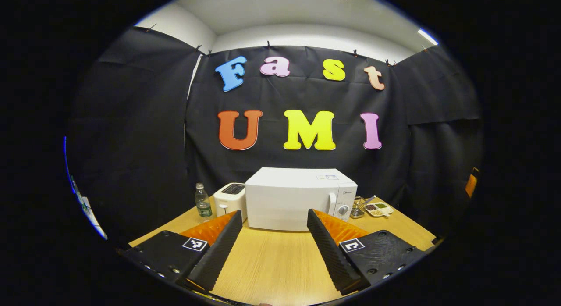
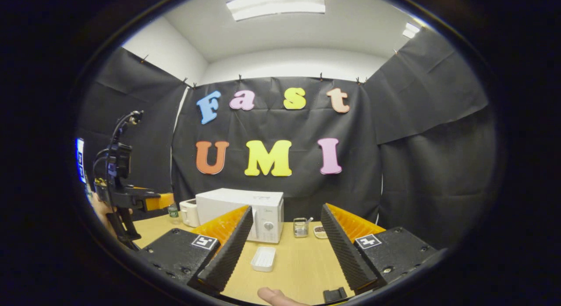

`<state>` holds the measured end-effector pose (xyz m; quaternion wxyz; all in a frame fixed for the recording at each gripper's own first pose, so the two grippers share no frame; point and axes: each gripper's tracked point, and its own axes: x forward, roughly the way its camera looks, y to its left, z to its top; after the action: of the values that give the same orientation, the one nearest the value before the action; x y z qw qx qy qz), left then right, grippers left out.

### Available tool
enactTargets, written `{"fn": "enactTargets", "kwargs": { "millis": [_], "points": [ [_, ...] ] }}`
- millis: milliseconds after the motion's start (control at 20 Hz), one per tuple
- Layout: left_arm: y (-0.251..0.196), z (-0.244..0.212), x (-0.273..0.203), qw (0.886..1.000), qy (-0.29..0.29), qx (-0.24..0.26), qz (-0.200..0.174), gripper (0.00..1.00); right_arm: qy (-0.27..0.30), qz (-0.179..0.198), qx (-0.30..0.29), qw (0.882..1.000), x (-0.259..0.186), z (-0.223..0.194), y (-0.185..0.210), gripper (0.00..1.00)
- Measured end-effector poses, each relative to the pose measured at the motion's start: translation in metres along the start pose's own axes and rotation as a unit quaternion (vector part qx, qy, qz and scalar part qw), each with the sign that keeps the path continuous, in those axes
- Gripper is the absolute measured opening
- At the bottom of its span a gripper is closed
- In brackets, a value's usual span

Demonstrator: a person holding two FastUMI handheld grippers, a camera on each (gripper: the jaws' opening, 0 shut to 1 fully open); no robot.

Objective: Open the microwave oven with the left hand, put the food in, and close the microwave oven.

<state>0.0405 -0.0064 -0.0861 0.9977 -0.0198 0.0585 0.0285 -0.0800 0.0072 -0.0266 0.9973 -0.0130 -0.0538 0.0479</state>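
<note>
Left gripper (image 1: 274, 240): fingers spread wide, nothing between them, held above the bench (image 1: 271, 262). Microwave oven (image 1: 300, 196) sits dead ahead at 12 o'clock, near the back of the bench, door shut. Its long axis runs across the view, 9 to 3 o'clock. Door handle (image 1: 331, 204) is a vertical bar at the right end of the door, just left of the control panel with its knob (image 1: 343, 210); from the gripper that lies at about 1 o'clock. Judgement: the handle being on the right, the door likely hinges on the left, so the pull needs the gripper brought forward and slightly right.

Right gripper (image 2: 285, 249): also spread, empty. White food tray (image 2: 263, 258) lies on the bench just ahead at 11 o'clock, between its fingers, well short of the oven. From here the oven sits at 11 o'clock, farther off.

Left gripper is squarer to the door; right gripper is nearer the tray. Step in hand: door not yet opened
</note>
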Motion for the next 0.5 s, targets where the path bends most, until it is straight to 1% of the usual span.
{"fn": "enactTargets", "kwargs": {
  "millis": [200, 400, 500],
  "points": [
    [0.009, 0.018, -0.045, 1.000, -0.029, -0.001, 0.007, 0.93, -0.007, 0.000, 0.000, 1.000, -0.002, 0.009, 0.013, 0.99],
    [0.013, 0.015, -0.081, 0.999, -0.036, 0.008, 0.007, 0.93, -0.006, 0.012, 0.003, 1.000, -0.005, 0.009, 0.027, 0.99],
    [0.013, 0.010, -0.095, 0.999, -0.036, 0.009, 0.013, 0.93, -0.008, 0.004, 0.000, 1.000, -0.006, 0.012, 0.025, 0.99]
  ]
}}
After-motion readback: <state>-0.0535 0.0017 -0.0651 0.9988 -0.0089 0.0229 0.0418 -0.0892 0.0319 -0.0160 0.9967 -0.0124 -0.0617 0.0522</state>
